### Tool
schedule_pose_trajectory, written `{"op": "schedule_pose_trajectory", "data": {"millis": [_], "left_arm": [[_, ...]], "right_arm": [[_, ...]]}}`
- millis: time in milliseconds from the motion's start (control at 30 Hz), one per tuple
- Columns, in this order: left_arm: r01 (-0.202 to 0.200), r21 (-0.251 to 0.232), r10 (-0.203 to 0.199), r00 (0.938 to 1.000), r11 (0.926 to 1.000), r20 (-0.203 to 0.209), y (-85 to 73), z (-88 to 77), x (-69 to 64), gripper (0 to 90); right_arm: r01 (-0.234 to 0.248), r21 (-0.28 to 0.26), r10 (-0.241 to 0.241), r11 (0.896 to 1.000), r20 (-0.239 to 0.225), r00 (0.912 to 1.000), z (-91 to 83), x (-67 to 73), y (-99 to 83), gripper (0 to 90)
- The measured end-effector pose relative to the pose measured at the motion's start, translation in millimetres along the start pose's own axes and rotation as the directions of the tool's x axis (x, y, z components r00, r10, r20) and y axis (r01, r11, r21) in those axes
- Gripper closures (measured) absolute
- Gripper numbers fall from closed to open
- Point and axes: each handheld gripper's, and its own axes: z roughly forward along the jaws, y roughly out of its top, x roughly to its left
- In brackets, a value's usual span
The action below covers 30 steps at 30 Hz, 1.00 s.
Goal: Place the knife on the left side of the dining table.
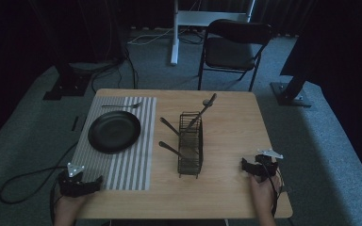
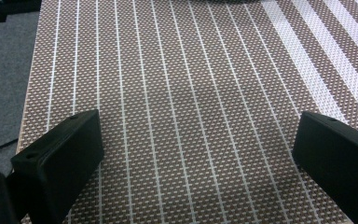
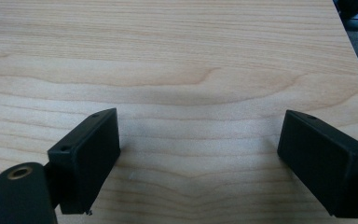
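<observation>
Closest to the person, both hands sit at the near edge of the table. The left gripper is over the near left corner of the striped placemat, fingers spread wide with nothing between them. The right gripper is over bare wood on the right side, fingers wide apart and empty too. Further in, a black plate sits on the placemat, and a wire caddy stands mid-table with utensils poking out at angles. A fork lies at the mat's far edge. Behind the table there's a folding chair.
</observation>
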Motion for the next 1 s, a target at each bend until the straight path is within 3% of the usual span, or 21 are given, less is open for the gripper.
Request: {"op": "schedule_pose_trajectory", "data": {"millis": [467, 633, 733, 1000], "left_arm": [[-0.016, 0.012, 0.015, 0.9998, 0.9998, 0.012, 4.5, -1.9, -0.4, 4.0], [0.005, 0.001, -0.005, 0.9988, 1.0000, 0.049, 10.6, -5.6, 1.0, 4.6], [-0.009, 0.005, 0.009, 0.9985, 0.9999, 0.055, 13.2, -6.2, -0.8, 4.6], [-0.003, -0.012, 0.005, 0.9914, 0.9999, 0.131, 24.7, -8.9, -4.7, 4.7]], "right_arm": [[0.000, 0.000, 0.000, 1.000, 0.000, 1.0000, 0.0, 0.0, 0.0, 12.0], [0.000, 0.000, 0.000, 1.000, 0.000, 1.0000, 0.0, 0.0, 0.0, 12.0], [0.000, 0.000, 0.000, 1.000, 0.000, 1.0000, 0.0, 0.0, 0.0, 12.0], [0.000, 0.000, 0.000, 1.000, 0.000, 1.0000, 0.0, 0.0, 0.0, 11.9]]}}
